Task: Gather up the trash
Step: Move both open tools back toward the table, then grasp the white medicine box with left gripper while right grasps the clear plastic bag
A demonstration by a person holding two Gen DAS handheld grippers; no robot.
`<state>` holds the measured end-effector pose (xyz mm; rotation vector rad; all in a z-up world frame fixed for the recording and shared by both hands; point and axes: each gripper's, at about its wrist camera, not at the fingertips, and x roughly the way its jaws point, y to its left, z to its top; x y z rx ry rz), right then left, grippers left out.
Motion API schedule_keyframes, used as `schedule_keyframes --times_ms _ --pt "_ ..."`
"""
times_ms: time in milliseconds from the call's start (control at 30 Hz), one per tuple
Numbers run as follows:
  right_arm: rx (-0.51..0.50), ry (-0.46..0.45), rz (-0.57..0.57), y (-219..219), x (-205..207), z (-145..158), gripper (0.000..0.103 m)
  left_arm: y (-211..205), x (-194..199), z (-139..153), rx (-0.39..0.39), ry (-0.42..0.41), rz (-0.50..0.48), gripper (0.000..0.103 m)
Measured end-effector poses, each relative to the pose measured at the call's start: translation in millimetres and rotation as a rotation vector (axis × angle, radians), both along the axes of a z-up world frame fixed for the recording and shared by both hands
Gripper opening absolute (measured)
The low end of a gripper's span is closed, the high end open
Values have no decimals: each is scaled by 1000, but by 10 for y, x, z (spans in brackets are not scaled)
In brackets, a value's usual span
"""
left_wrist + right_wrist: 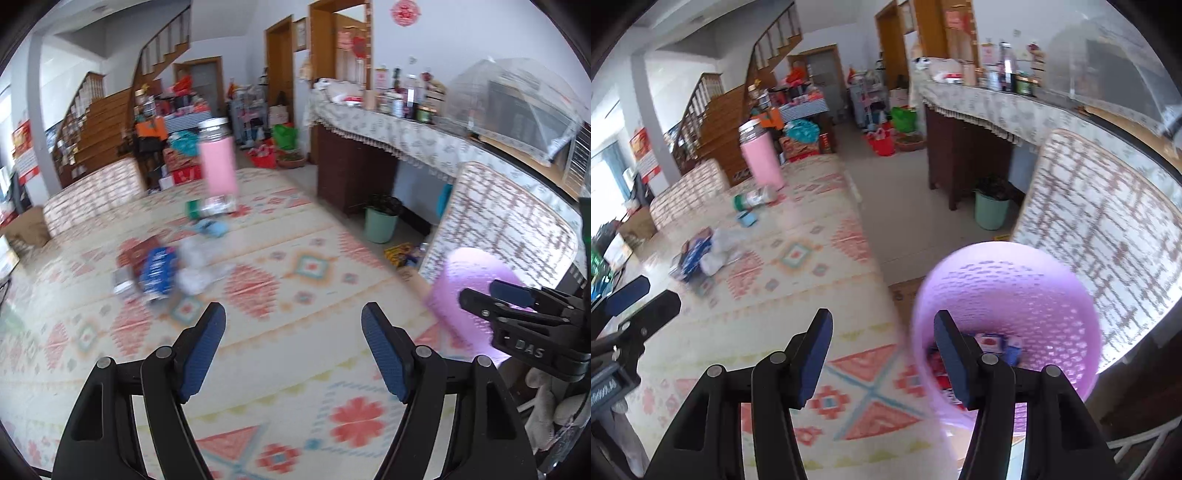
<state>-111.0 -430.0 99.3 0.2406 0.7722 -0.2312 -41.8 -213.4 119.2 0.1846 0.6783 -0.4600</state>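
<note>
Your left gripper [293, 347] and right gripper [882, 350] are parted, holding nothing; reach the wrapper pile [162, 271] beyond the lilac basket [1008, 317], then pinch one piece squarely.

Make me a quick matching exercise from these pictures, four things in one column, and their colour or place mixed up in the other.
Things:
1. flask
2. basket
3. bucket
4. bottle

Descriptions:
A. purple, beside the table, packets inside
B. lying on its side on the table
C. pink, standing upright on the table
D. pale green, on the floor by the cabinet

Pairs: 1-C, 2-A, 3-D, 4-B
</note>
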Motion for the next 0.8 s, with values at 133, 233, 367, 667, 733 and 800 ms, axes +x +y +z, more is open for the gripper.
schedule_keyframes --times_ms 133,233,367,667,733,800 --pt "-2 7 57 358 156 -10 61 524 205 -32 12 10 82 75" --pt "5 16 101 601 274 -25 62 935 397 -54 27 19 148 75" --pt "18 30 167 930 479 -73 62 1434 715 -96 30 54 222 75" --pt "135 59 299 1494 1233 -243 62 2040 1507 -206 -101 198 309 75" --pt "159 65 320 1563 1454 -299 62 2022 1646 -252 -112 220 310 75" --pt "171 67 334 1623 1652 -335 62 1999 1798 -313 -118 240 314 75"
